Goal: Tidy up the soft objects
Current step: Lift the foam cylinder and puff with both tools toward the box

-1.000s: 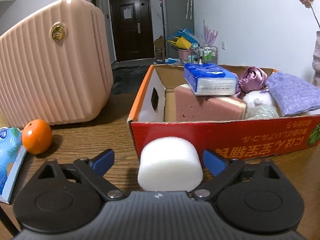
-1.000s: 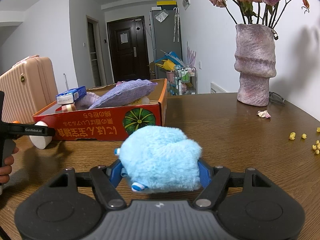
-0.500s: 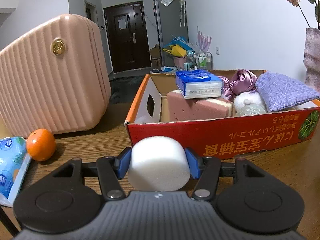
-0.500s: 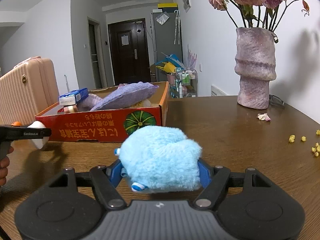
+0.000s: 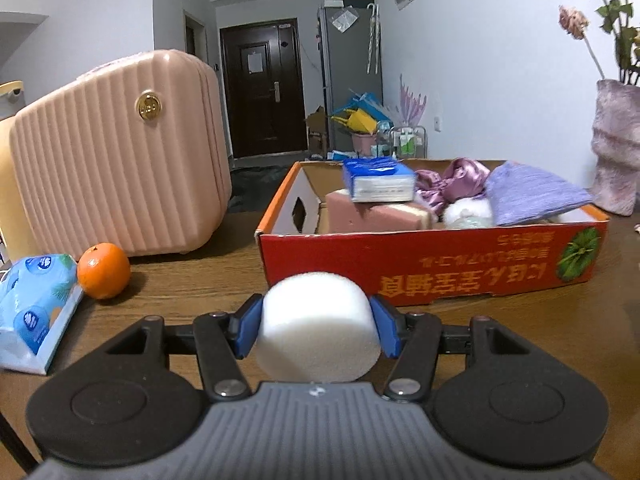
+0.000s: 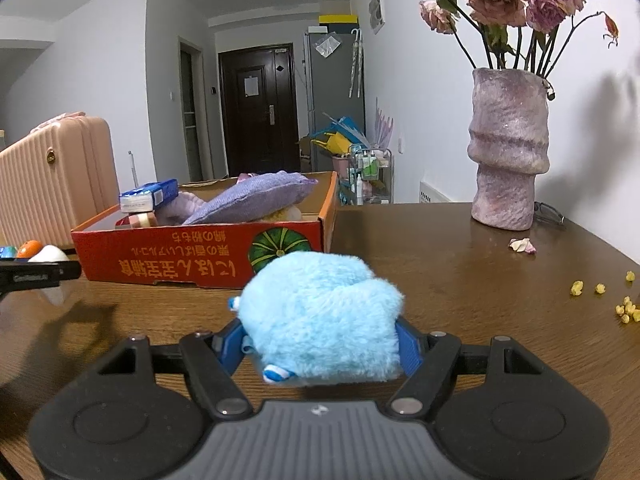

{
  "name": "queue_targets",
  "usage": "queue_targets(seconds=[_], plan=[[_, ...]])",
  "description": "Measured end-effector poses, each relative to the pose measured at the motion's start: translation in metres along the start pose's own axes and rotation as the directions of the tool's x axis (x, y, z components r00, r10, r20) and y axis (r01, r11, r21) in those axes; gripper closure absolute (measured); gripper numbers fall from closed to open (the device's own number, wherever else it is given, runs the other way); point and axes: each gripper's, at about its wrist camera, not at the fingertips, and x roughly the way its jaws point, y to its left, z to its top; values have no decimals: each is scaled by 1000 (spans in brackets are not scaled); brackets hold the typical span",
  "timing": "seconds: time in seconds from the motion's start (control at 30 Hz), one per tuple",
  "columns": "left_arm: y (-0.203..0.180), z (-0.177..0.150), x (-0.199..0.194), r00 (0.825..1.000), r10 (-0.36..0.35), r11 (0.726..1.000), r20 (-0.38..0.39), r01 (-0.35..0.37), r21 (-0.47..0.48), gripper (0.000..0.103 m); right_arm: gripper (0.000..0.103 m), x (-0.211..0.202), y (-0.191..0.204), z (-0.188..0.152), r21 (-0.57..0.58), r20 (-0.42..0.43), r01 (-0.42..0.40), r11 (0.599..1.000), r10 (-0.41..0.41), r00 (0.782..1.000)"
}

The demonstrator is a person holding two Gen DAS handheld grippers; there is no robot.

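The left tongs (image 5: pixel 318 330) are closed on a white foam cylinder (image 5: pixel 318 326); the two blue pads (image 5: pixel 249 330) press its flat ends and the cylinder lies sideways between them, above the brown wooden surface (image 5: pixel 180 292). The right tongs (image 6: pixel 320 344) are closed on a light blue plush toy (image 6: pixel 320 316), which fills the whole gap between the fingers and hides most of them. Just behind the foam cylinder stands a red cardboard box (image 5: pixel 440 258) with orange print on its front wall. Inside the box lie a pink sponge block (image 5: pixel 368 216), a blue tissue pack (image 5: pixel 378 180) resting on top of the sponge, a shiny purple cloth (image 5: pixel 460 180), a white fluffy thing (image 5: pixel 466 212) and a lilac knitted cushion (image 5: pixel 532 196) that leans over the right part of the box. To the left of the box, on the surface, are an orange (image 5: pixel 104 270) and a blue wet-wipes pack (image 5: pixel 34 312), touching or nearly touching each other. Behind them stands a pink ribbed suitcase (image 5: pixel 116 160). In the right wrist view, a purple vase (image 6: pixel 506 148) with dried roses stands to the right of the box, well apart from it, and some small yellow crumbs (image 6: pixel 624 308) lie on the surface near the right edge.
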Motion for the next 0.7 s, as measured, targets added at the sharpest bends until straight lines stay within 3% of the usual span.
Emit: queue_targets(seconds=[0.37, 0.7], plan=[[-23, -14, -41, 1000, -17, 1000, 24, 17, -8, 44, 31, -13, 3, -3, -9, 39, 44, 999, -43, 998], [-33, -22, -64, 1000, -9, 999, 21, 9, -38, 44, 31, -24, 18, -7, -6, 51, 33, 999, -32, 998]])
